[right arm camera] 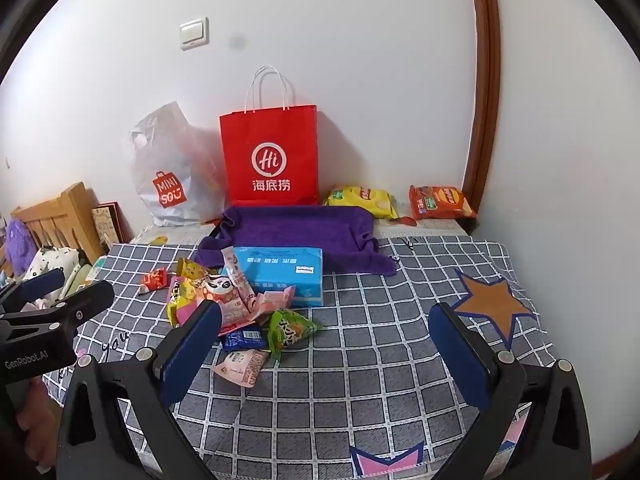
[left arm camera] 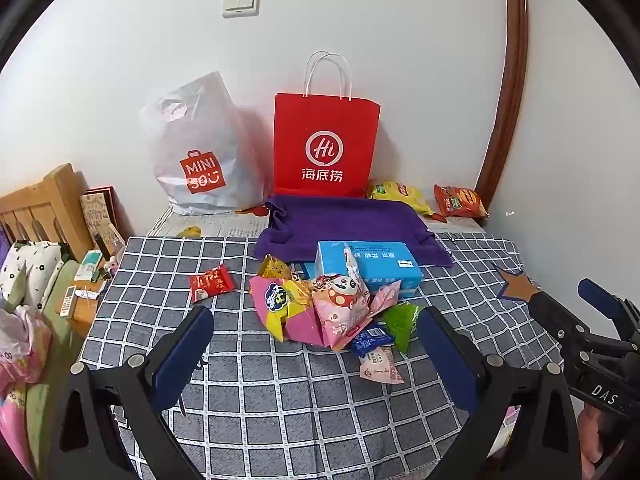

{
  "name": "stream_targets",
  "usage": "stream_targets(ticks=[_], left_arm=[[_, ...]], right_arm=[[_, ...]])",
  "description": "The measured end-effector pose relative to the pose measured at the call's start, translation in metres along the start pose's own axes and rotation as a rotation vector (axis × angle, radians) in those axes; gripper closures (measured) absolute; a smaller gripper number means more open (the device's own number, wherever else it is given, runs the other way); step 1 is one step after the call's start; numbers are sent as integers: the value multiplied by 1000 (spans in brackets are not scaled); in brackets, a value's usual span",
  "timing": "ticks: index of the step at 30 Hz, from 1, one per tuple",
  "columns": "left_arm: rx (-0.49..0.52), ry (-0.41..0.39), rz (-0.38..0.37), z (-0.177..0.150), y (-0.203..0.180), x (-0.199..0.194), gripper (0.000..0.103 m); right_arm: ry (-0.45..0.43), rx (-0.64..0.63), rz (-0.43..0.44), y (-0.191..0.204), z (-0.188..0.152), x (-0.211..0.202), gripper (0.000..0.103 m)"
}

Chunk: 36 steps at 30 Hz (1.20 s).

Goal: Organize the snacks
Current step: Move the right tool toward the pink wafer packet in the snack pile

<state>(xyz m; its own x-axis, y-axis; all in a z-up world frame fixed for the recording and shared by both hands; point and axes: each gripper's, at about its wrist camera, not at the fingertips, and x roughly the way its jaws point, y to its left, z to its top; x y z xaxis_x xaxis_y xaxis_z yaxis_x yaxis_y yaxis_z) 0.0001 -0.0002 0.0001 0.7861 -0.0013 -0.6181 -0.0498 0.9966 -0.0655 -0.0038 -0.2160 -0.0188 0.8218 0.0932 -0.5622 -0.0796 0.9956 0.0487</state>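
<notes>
A plain white wall (left arm camera: 360, 20) fills the back of the room, lit evenly, with a pale double light switch (left arm camera: 241, 1) set high on it. At the right a curved brown wooden door frame (left arm camera: 508, 80) runs down the wall. A grey checked cloth (left arm camera: 300, 400) with white lines covers the desk. To the left stands a light wooden bed frame (left arm camera: 44, 204) with flowered bedding (left arm camera: 28, 264) beside it.

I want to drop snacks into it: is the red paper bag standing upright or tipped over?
Upright. The red paper bag stands on its base against the wall, white handles pointing up. Whether it holds anything cannot be told.
</notes>
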Motion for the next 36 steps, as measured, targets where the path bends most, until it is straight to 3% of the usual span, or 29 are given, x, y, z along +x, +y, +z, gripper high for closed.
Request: stream_targets(ticks=[36], left_arm=[[13,-6,4,0,-4,2,1]], right_arm=[[-10,-12,9,6,-3,-3,1]])
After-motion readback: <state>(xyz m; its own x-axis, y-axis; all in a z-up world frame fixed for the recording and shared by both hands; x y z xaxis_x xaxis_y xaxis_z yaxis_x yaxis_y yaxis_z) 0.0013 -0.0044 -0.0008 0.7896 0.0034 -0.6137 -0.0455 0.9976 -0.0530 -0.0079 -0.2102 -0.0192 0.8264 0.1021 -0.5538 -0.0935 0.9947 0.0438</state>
